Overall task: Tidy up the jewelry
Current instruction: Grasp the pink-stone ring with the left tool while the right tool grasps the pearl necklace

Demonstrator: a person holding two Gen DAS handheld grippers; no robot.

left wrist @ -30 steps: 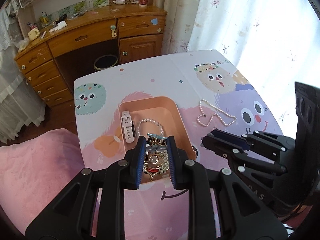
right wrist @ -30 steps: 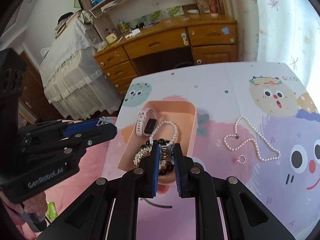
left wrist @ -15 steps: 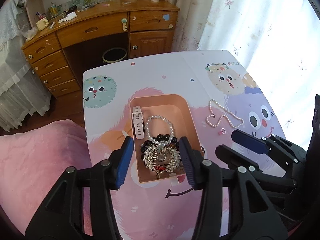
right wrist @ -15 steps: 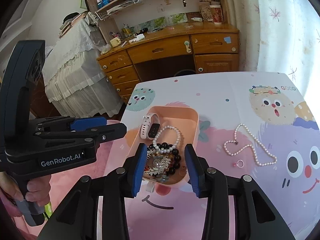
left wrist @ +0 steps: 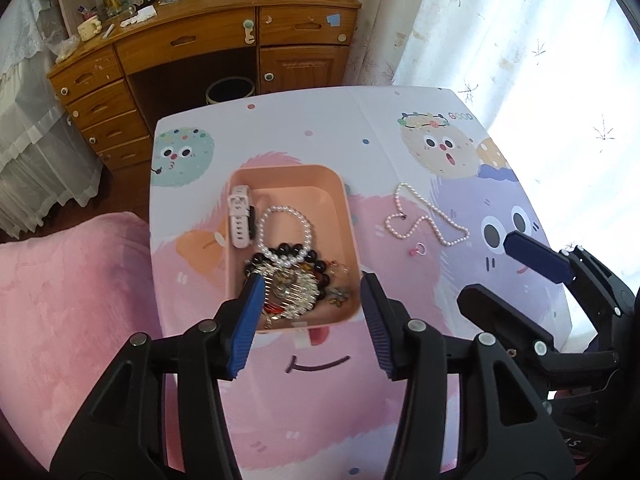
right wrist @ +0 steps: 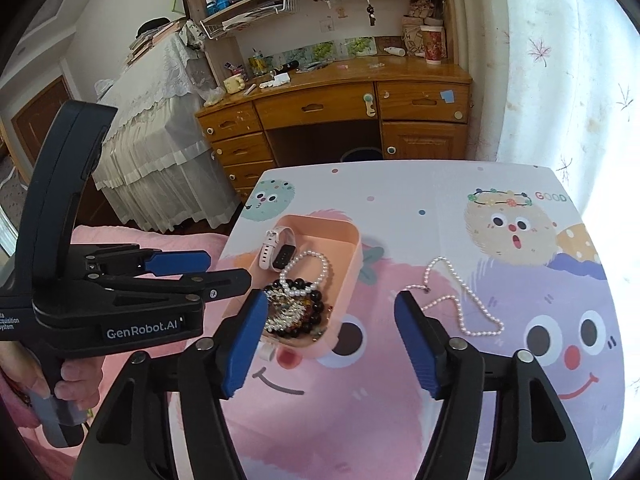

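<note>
While both claws hang above the near end of the peach tray (left wrist: 347,216), neither grips anything. The left claw (left wrist: 310,322) has its blue pads spread to either side of the tray's near corner, with nothing between them, its jaws having opened over the last moment. The right claw (right wrist: 332,344) has just been opening wider; its pads stand far apart over the tray's near right corner, released and empty.

Inside the tray, a white smartwatch (left wrist: 240,216) lies along the left wall at the far end. Just right of it is a white pearl bracelet (left wrist: 284,232), whose near edge overlaps a black bead bracelet (left wrist: 288,258). Nearer than that, a silver leaf-shaped brooch (left wrist: 298,292) sits on top of the pile, with some smaller reddish and dark pieces beside it that are too tangled to tell apart.

Right of the tray, on the table (left wrist: 320,120) with its cartoon-monster cover, a long pearl necklace (left wrist: 424,218) lies loose in a crooked loop, well apart from the tray. A small pink ring (left wrist: 418,249) rests just nearer than the necklace, between it and the tray's right wall.

Left of the tray, seen from the right wrist, a hand (right wrist: 76,384) holds the left claw's handle over a pink blanket (left wrist: 72,300).
</note>
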